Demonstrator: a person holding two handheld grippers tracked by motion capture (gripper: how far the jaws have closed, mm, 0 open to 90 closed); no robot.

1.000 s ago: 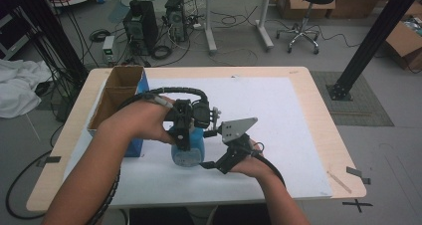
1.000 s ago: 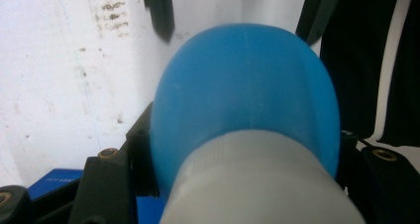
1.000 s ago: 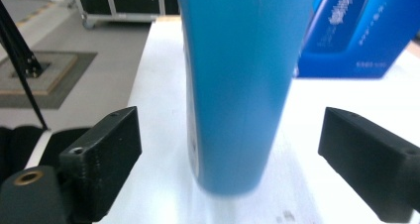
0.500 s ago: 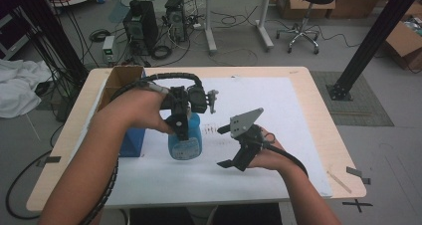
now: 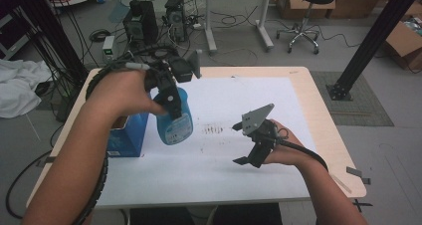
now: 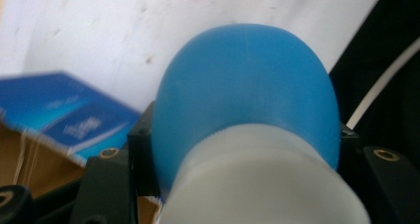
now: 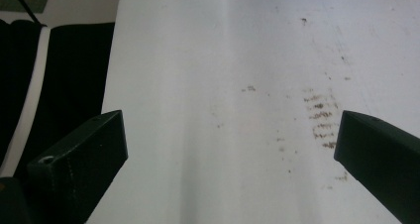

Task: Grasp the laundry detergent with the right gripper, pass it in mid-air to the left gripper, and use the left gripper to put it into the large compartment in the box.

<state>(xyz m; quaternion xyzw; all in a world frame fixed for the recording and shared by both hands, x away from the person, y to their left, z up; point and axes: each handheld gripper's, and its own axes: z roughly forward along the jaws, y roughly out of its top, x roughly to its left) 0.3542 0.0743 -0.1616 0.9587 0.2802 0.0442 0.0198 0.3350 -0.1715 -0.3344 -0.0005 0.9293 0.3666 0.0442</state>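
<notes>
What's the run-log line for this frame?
left gripper: shut on blue bottle, lifted beside blue box | right gripper: jaws open, nothing between them, over white sheet

Beyond my pale wooden table (image 5: 328,135), grey floor (image 5: 239,46) holds two dark computer towers (image 5: 154,21), tangled cables and a wheeled black stool (image 5: 303,16).

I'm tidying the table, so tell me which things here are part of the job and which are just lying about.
In the job: blue bottle, clamped in the left gripper; open right gripper; blue box beside the bottle.
Lying about: white sheet with brown smudges.
</notes>
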